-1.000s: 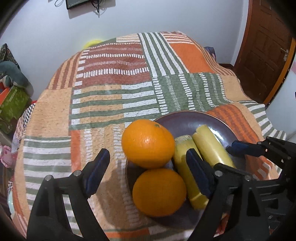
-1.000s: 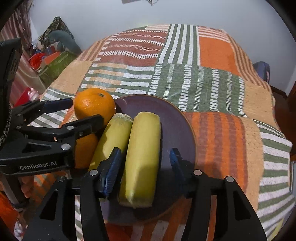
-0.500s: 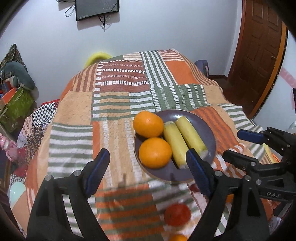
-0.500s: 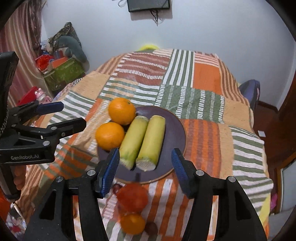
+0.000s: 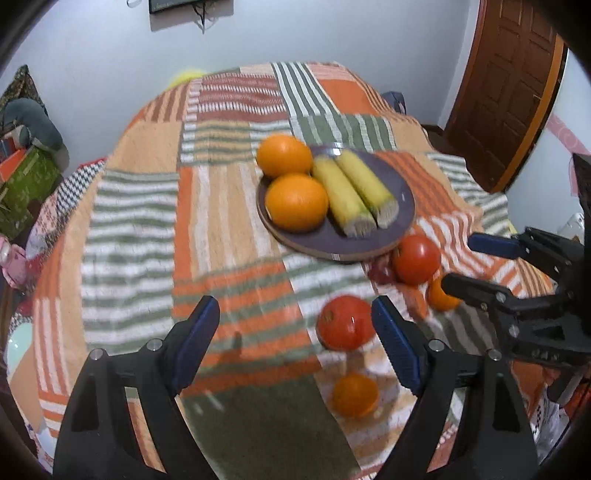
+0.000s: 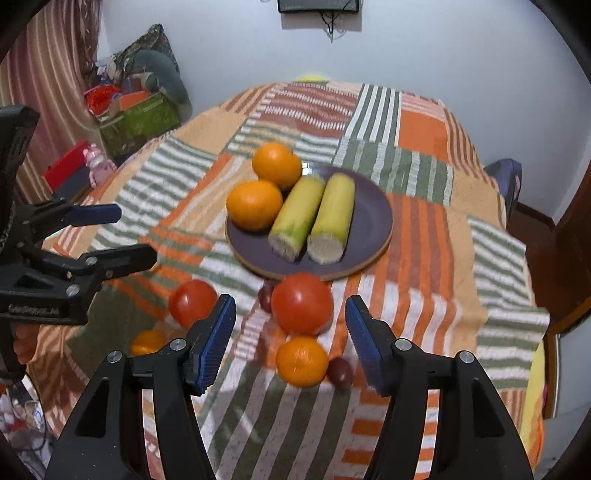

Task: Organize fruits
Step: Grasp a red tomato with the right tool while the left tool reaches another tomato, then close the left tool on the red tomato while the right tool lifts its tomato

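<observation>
Flanking tomatoes [image 6: 302, 302], small oranges [image 6: 301, 361], plate [image 6: 373, 221] behind

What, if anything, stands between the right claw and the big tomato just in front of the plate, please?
Nothing visible does: the right claw is open and empty, and only bare tablecloth and the small orange beside its path lie before the tomato.

A pale wall [image 6: 424, 44] with a small dark screen [image 6: 318, 5] and dangling cables backs the cloth-draped surface [image 6: 421, 229]. A brown panelled door [image 5: 506, 88] stands at right; a striped curtain [image 6: 44, 77] and a cluttered green box [image 6: 138, 122] at left.
</observation>
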`<state>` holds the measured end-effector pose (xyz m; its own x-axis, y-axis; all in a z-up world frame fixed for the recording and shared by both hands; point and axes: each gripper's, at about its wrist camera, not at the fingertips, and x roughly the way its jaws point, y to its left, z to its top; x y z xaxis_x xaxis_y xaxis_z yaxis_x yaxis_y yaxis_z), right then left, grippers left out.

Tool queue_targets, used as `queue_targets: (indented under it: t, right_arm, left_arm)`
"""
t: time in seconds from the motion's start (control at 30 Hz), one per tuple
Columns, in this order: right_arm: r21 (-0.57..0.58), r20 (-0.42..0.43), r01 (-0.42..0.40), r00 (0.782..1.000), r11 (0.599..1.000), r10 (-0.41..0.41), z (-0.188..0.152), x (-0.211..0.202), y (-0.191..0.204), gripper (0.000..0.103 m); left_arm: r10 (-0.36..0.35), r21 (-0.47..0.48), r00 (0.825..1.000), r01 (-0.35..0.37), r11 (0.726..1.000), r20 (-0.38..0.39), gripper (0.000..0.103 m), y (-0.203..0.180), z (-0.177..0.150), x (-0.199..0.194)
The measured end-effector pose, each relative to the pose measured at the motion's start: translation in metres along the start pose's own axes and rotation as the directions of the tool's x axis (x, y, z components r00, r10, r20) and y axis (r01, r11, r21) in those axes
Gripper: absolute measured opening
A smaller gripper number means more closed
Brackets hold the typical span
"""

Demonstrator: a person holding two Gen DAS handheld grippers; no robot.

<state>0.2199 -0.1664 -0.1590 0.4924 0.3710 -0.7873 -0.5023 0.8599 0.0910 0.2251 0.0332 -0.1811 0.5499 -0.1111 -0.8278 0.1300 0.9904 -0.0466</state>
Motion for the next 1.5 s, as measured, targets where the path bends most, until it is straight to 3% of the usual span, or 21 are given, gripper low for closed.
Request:
queue_targets:
  t: [0.2, 0.33, 0.67, 0.87, 1.1, 1.5]
  right_arm:
    - [0.047, -0.024, -0.014, 1.000, 0.999, 0.015, -0.005, 0.015, -0.006, 0.058]
    - [0.057, -0.031, -0.019, 0.999, 0.998, 0.021, -0.004, 0.023, -0.008, 0.058]
    - [0.070, -0.069, -0.051, 0.996, 0.996, 0.056, -0.003, 0.043, -0.012, 0.058]
    - [0.069, -0.071, -0.050, 0.996, 0.996, 0.055, -0.002, 0.045, -0.016, 0.047]
    - [0.081, -0.053, -0.077, 0.995, 0.994, 0.082, -0.002, 0.036, -0.019, 0.046]
    - [0.079, 0.032, -0.058, 0.998, 0.995, 0.056, 0.015, 0.009, -0.026, 0.046]
  left_arm:
    - [-0.039, -0.008, 0.998, 0.038, 0.999, -0.043, 0.084, -0.008, -0.015, 0.020]
    - [-0.067, -0.012, 0.995, 0.067, 0.998, -0.077, 0.071, -0.011, -0.018, 0.035]
    - [-0.114, -0.014, 0.989, 0.114, 0.993, -0.089, 0.064, -0.019, -0.018, 0.048]
    - [-0.158, -0.026, 0.982, 0.156, 0.987, -0.103, 0.047, -0.020, -0.018, 0.053]
    - [-0.142, -0.028, 0.985, 0.140, 0.990, -0.095, 0.047, -0.020, -0.014, 0.046]
    - [-0.130, -0.055, 0.992, 0.130, 0.990, 0.008, 0.047, -0.010, 0.019, 0.027]
